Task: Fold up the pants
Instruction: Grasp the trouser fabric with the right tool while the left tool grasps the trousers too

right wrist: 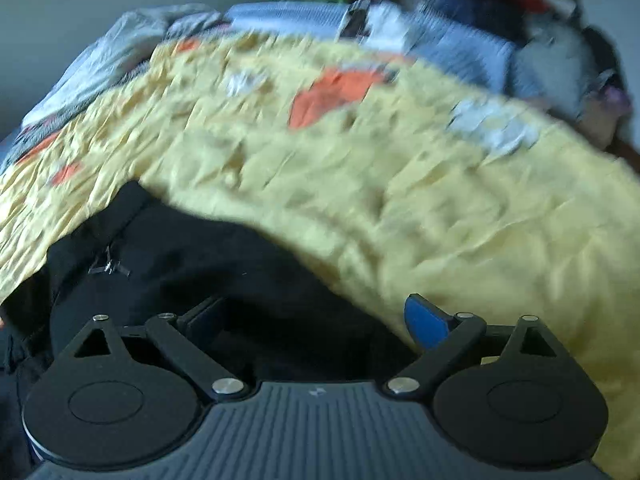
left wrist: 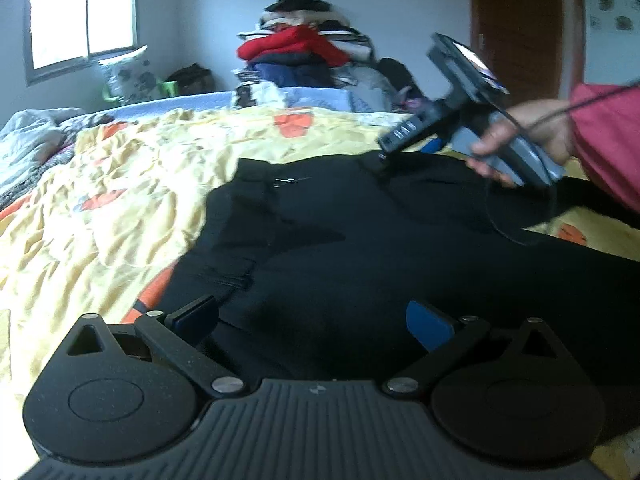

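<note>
The black pants (left wrist: 360,240) lay spread on the yellow bedspread (left wrist: 120,200), their long axis running from the waistband nearest the clothes pile (left wrist: 304,48) out toward the right. The left gripper (left wrist: 312,320) stood wide over them, holding nothing. The right gripper (right wrist: 316,320), in a hand (left wrist: 520,136), was wide too, empty above the pants' edge.
</note>
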A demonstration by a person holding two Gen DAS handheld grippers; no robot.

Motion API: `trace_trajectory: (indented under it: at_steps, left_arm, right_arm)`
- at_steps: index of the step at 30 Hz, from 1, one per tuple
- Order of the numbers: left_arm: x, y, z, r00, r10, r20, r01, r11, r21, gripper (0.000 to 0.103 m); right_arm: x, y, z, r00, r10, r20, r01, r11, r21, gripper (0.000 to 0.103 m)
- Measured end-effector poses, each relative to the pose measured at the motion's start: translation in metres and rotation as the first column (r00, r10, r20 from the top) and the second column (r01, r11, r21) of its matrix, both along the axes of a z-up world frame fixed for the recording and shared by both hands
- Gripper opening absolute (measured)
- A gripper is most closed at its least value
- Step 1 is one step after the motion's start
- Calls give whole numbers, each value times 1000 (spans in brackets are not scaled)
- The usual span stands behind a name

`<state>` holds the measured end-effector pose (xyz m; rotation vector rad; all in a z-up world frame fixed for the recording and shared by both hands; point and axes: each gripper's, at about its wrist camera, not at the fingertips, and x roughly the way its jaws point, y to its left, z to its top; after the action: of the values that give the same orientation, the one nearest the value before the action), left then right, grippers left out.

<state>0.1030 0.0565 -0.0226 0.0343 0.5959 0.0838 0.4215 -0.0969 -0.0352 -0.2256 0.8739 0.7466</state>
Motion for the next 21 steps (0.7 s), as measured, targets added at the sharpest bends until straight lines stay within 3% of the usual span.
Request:
trace_trajectory:
  at_steps: [1, 2, 3, 4, 8, 11, 14, 17, 18, 21]
  left_arm:
    - [1, 2, 1, 1000, 9, -3, -9, 1000, 4, 102]
    - [3, 4, 1, 1000, 15, -6, -15, 1000, 4, 102]
    - [6, 6, 2, 1000, 18, -9, -18, 1000, -1, 102]
    - [8, 8, 3, 1000, 20, -13, -20, 1000, -10, 102]
    - [16, 25, 16, 999, 46, -2, -46, 994, -95, 102]
    - [22, 48, 29, 995, 96, 1, -93, 971, -219, 101]
    - [23, 77, 39, 990, 144, -4, -134, 908, -396, 102]
    - [22, 102, 41, 984, 176, -34, -165, 815, -555, 102]
    - [22, 108, 40, 983, 180, -45, -171, 788, -592, 102]
    - [23, 116, 37, 982, 176, -65, -176, 742, -647, 102]
  right_arm:
    - [-5, 2, 0, 999, 32, 10, -32, 999, -2, 74]
    - [-8, 3, 2, 998, 55, 29, -55, 998, 4, 38]
    - [-14, 2, 6, 997, 62, 55, -63, 998, 11, 21]
    - [-24, 3, 12, 995, 56, 87, -57, 998, 7, 10]
    - [-78, 9, 32, 959, 113, 262, -97, 993, -75, 8]
    - [-143, 14, 47, 891, 213, 401, -155, 973, -170, 8]
    - [-206, 14, 52, 836, 292, 464, -205, 951, -230, 8]
    - [-263, 12, 47, 801, 356, 482, -253, 930, -266, 8]
    - [-279, 12, 45, 792, 371, 484, -263, 924, -277, 8]
    - [-319, 8, 37, 773, 407, 487, -290, 909, -301, 8]
